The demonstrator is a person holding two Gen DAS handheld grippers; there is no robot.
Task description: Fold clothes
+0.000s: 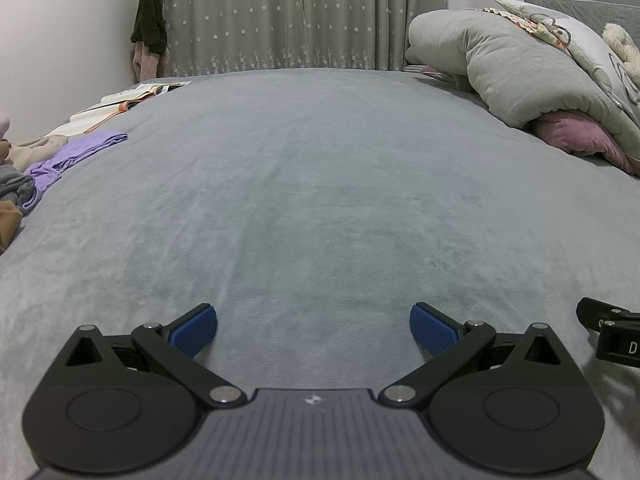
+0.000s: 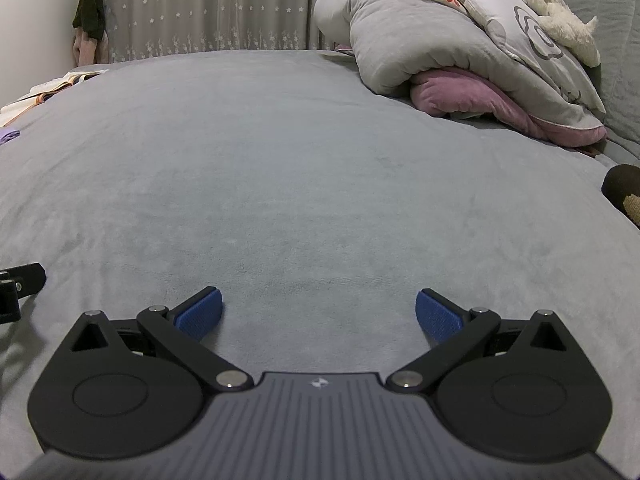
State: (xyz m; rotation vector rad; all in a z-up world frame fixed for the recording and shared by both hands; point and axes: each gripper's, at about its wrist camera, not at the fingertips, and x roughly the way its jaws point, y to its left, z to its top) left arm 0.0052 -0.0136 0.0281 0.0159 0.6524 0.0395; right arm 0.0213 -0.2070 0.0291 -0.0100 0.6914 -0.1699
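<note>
Over the grey bed: both my grippers hover side by side, low above the blanket, aimed at the far curtain.
Left gripper (image 1: 314,330): released, blue pads spread wide, nothing between them; only bare blanket lies under the gap.
Right gripper (image 2: 319,314): released as well, pads wide apart and empty; its black edge shows at the right border of my left view.
Clothes pile (image 1: 14,184): at the far left edge of the bed, well apart from both grippers; beige, grey and brown pieces are heaped together and partly cut off by the frame.
Purple garment (image 1: 74,154): lies flat beside the pile, its long axis running from near-left to far-right, the squared end pointing toward the middle of the bed.
Grey blanket (image 1: 320,184): covers the whole bed; the stretch between my grippers and the pile is open.
Open book (image 1: 132,100): on the far left of the bed, beyond the purple garment.
Rolled duvet (image 2: 400,48): far right, lying over a pink cushion (image 2: 460,94), with a patterned pillow (image 2: 512,24) and a cream soft toy (image 2: 560,20) on top.
Curtain (image 1: 280,12): star-printed, behind the bed.
Dark garment (image 1: 150,14): hanging at the far left corner by the wall.
</note>
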